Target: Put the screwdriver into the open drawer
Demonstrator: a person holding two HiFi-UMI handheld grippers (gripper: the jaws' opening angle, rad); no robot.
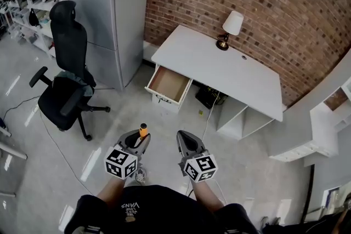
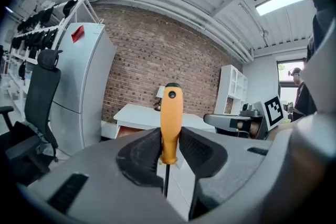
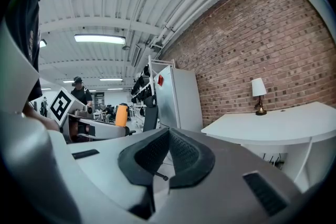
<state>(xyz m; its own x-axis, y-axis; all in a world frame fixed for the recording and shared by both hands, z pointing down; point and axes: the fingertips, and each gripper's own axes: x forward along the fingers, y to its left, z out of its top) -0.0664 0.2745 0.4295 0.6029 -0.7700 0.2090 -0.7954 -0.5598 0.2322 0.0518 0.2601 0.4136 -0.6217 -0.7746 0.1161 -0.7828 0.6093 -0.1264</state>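
- The screwdriver (image 2: 171,123) is clamped by its orange handle between the jaws of the left gripper (image 1: 140,140), low in the centre of the head view. The handle is kept upright, judged ready for carrying.
- The right gripper (image 3: 167,159) is held just beside it, jaws together on nothing.
- The open drawer (image 1: 169,84), bare inside, is seen well apart at mid-frame, pulled out from the white desk (image 1: 219,71).
- The brick wall (image 1: 263,3) fills the upper right, the office chair (image 1: 68,79) is at the left, and the grey floor (image 1: 109,134) lies between.

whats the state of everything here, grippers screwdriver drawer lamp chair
left gripper: shut on the screwdriver, by its orange handle
screwdriver: held upright, handle up, not in the drawer yet
right gripper: shut, empty
drawer: pulled open, looks empty
lamp: upright on the desk, lit or not unclear
office chair: upright, nobody in it
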